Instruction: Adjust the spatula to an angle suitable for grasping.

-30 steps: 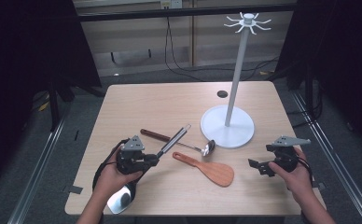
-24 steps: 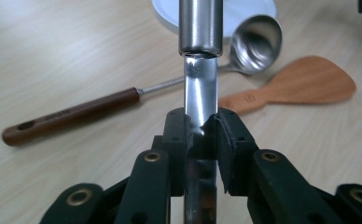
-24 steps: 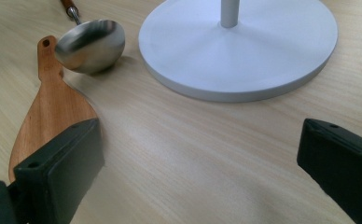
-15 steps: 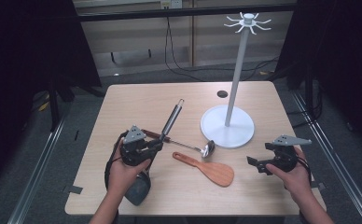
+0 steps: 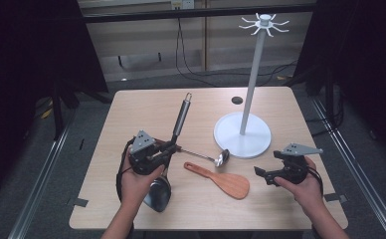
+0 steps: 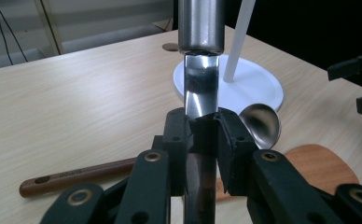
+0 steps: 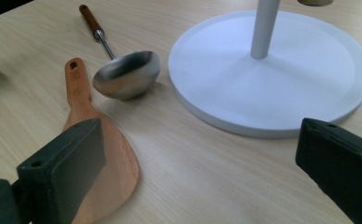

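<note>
The left gripper (image 5: 167,148) has its fingers clamped tight on the flat polished shank of a large steel ladle (image 5: 180,119), just below the thick round handle; in the left gripper view the shank (image 6: 199,93) stands between the pads with no gap on either side. The ladle is lifted and tilted, its handle pointing to about 12 o'clock over the worktop (image 5: 131,112), its bowl (image 5: 157,194) hanging low under the hand toward 6 o'clock. It looks rigid, all metal and fairly heavy, with most of the weight in the bowl, so it will likely want to swing or turn in the grip; the mirror-smooth shank seems slippery, and a hold close to the handle collar is probably steadiest. The right gripper (image 5: 265,174) rests at about 4 o'clock with fingers spread wide and empty. A wooden spatula (image 5: 221,179) and a small ladle (image 5: 203,157) lie between the hands, and the white hook stand (image 5: 242,135) rises at 1 o'clock.
</note>
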A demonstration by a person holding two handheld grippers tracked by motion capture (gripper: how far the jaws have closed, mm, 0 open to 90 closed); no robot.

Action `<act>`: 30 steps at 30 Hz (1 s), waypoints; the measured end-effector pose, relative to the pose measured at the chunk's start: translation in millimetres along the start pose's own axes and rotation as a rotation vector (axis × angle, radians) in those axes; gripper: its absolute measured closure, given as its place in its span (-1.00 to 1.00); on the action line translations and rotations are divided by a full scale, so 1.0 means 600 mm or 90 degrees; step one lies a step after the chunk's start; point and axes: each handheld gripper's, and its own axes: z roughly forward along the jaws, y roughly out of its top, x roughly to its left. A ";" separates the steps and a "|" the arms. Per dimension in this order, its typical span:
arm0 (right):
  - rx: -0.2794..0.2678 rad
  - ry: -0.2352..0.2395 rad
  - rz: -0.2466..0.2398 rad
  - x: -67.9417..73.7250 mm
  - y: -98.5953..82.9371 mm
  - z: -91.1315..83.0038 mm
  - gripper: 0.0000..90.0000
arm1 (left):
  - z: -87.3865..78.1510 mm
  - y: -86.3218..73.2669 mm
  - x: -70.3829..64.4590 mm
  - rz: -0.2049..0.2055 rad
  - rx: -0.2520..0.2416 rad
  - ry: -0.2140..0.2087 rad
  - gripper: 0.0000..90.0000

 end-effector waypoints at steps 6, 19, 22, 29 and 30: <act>-0.035 0.016 -0.002 0.028 0.019 0.003 -0.92 | -0.004 0.009 -0.002 -0.015 -0.024 0.003 0.68; -0.097 0.072 0.004 0.101 0.074 0.028 -0.35 | 0.006 0.043 -0.026 -0.037 -0.069 0.000 0.67; -0.103 0.085 -0.006 0.116 0.085 0.037 -0.27 | 0.011 0.051 -0.034 -0.037 -0.075 0.004 0.67; -0.108 0.103 -0.008 0.156 0.109 0.057 -0.14 | 0.031 0.069 -0.059 -0.035 -0.080 0.004 0.67; -0.106 0.101 -0.002 0.161 0.112 0.060 -0.13 | 0.034 0.071 -0.062 -0.033 -0.081 0.004 0.68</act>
